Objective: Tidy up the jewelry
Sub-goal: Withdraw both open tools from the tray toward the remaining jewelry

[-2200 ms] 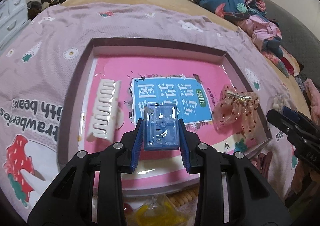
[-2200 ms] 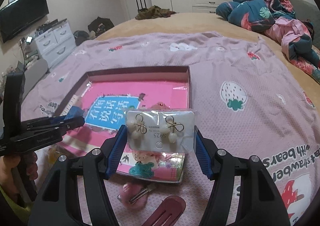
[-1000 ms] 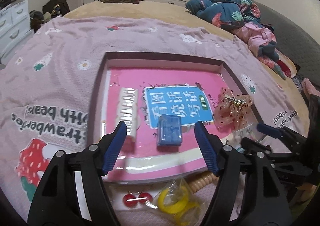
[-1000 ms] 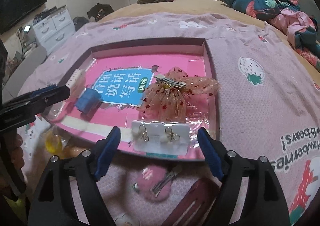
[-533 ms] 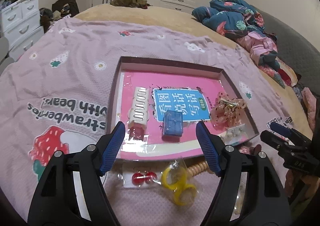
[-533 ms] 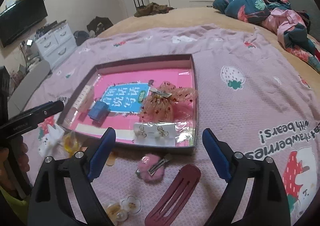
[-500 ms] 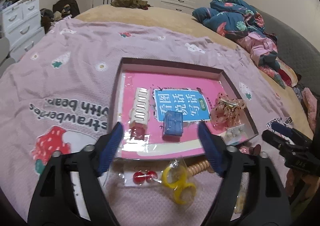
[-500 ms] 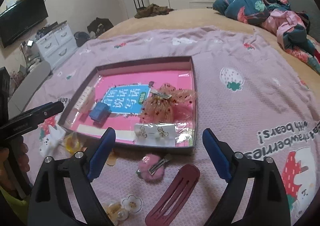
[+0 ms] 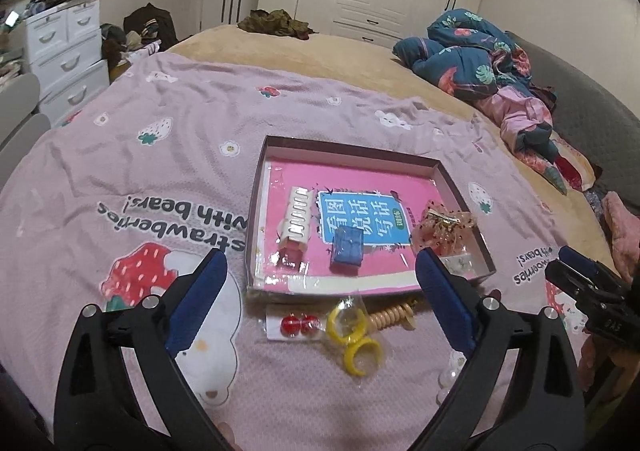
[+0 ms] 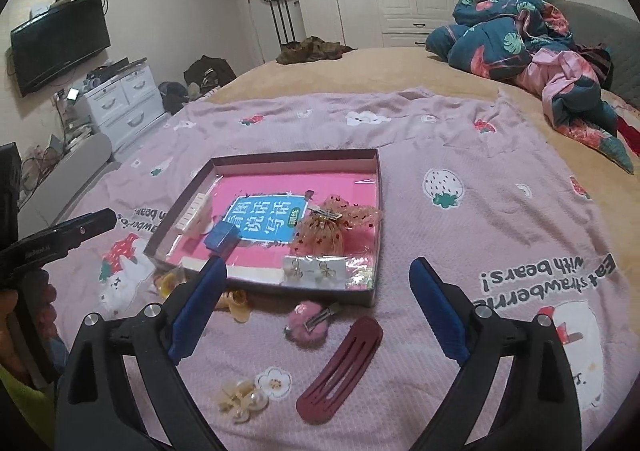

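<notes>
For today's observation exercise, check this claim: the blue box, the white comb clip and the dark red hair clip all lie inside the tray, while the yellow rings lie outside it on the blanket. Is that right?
Not quite. The dark red hair clip lies outside the tray, on the blanket, as the right wrist view shows. The blue box and white comb clip are inside; the yellow rings lie outside.

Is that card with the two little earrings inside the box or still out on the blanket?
Inside. The earring card lies flat in the box, in its near corner, below the tulle bow.
</notes>
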A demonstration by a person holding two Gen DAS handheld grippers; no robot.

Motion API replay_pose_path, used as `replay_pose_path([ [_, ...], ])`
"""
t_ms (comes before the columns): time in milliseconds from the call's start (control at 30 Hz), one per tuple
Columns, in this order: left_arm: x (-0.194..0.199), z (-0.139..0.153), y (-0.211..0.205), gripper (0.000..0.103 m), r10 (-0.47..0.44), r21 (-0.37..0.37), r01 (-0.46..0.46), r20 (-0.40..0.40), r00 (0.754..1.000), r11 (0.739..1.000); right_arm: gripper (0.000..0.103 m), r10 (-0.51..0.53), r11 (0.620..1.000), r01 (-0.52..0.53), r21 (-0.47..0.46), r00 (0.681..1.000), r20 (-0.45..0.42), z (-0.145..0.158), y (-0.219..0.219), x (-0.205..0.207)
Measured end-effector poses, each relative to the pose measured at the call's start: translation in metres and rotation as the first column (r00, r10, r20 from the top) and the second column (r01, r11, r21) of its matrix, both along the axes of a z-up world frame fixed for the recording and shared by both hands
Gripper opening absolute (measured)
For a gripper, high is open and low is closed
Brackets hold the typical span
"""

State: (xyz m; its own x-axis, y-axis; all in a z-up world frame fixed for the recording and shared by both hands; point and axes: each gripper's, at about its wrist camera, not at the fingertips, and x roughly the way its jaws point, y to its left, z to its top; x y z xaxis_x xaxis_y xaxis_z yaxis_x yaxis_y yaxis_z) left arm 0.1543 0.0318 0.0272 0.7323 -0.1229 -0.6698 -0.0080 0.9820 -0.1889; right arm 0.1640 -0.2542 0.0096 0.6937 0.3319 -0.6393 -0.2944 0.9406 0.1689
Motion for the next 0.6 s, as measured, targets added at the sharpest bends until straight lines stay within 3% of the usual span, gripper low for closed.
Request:
replay_pose_path([
  [600,-0.042,-0.023,-0.001,0.088,-0.003,-0.003,0.003,-0.062,0.998,1.0,0.092,0.084,0.996,-0.085,-0.031,0.996,-0.033,-0.017,0.016,-0.051],
])
